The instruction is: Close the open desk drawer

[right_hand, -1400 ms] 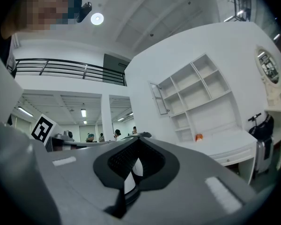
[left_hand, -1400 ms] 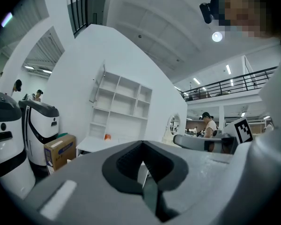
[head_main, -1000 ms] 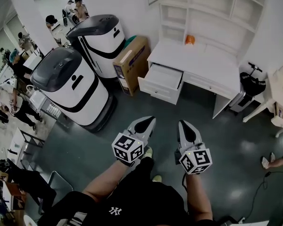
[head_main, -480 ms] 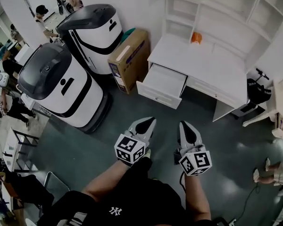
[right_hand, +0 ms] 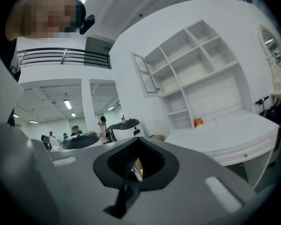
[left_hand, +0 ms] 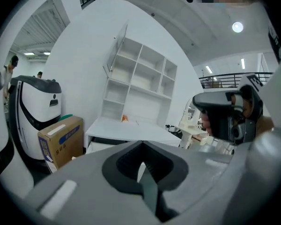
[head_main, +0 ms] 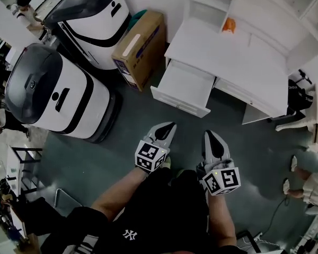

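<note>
Closer than a second ago, the white open desk drawer [head_main: 184,83] lies ahead, well apart, its front panel crosswise to the jaws. Left gripper [head_main: 169,126] is judged nearer than right gripper [head_main: 208,135]. Both pairs of jaws are closed and empty.

drawer [head_main: 183,86] back hidden under desk [head_main: 238,57], orange object [head_main: 229,24] unidentifiable

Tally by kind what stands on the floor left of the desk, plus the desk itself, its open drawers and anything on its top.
White-and-black machines: 2
Cardboard box: 1
Desk: 1
Open drawer: 1
Orange object on the desktop: 1
Total: 6
</note>
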A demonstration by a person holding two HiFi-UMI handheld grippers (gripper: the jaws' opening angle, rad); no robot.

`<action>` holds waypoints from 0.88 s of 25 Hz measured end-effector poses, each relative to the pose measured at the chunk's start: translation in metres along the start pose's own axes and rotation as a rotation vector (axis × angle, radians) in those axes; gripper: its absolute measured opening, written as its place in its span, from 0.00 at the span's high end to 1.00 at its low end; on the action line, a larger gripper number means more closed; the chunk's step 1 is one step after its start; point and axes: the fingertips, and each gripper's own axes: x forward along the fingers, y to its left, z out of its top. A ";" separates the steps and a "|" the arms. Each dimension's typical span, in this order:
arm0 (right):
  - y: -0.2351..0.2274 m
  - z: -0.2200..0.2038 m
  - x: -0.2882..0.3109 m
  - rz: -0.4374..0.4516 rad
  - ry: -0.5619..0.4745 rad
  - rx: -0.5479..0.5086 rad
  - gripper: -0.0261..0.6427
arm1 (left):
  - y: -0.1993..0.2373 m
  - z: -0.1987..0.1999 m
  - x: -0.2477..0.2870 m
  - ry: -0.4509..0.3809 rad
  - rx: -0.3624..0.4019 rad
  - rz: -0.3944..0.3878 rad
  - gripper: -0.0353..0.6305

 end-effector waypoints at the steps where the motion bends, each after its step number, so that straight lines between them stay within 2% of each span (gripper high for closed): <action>1: -0.005 -0.001 0.006 -0.002 0.005 0.001 0.93 | 0.008 -0.009 0.008 0.015 -0.008 0.005 0.95; 8: -0.043 -0.022 0.051 0.005 0.047 0.025 0.93 | 0.044 -0.057 0.060 0.086 -0.048 0.026 0.95; 15: -0.090 -0.056 0.109 0.075 0.120 0.009 0.93 | 0.082 -0.099 0.117 0.115 -0.078 0.080 0.94; 22: -0.124 -0.097 0.151 0.126 0.188 -0.005 0.93 | 0.118 -0.159 0.166 0.166 -0.092 0.116 0.89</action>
